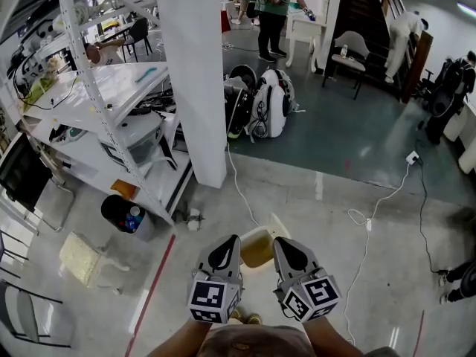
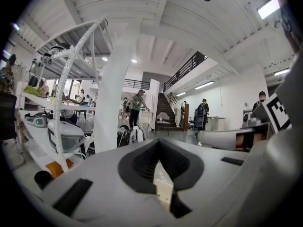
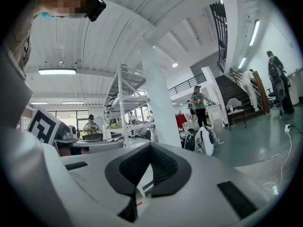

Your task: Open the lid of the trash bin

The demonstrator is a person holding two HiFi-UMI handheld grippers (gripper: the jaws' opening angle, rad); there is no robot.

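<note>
Lower centre: left gripper (image 1: 225,250) and right gripper (image 1: 288,251), jaws pressed together and empty, flank the cream trash bin (image 1: 256,248); open floor (image 1: 312,199) ahead.

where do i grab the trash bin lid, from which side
Probably the pale far rim of the lid, the only lip showing, just past the right gripper. Come from above, jaws astride that edge. The near edge is hidden, so the hinge side can't be told.

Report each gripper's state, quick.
Left gripper: jaws together, holding nothing.
Right gripper: jaws together, holding nothing.
</note>
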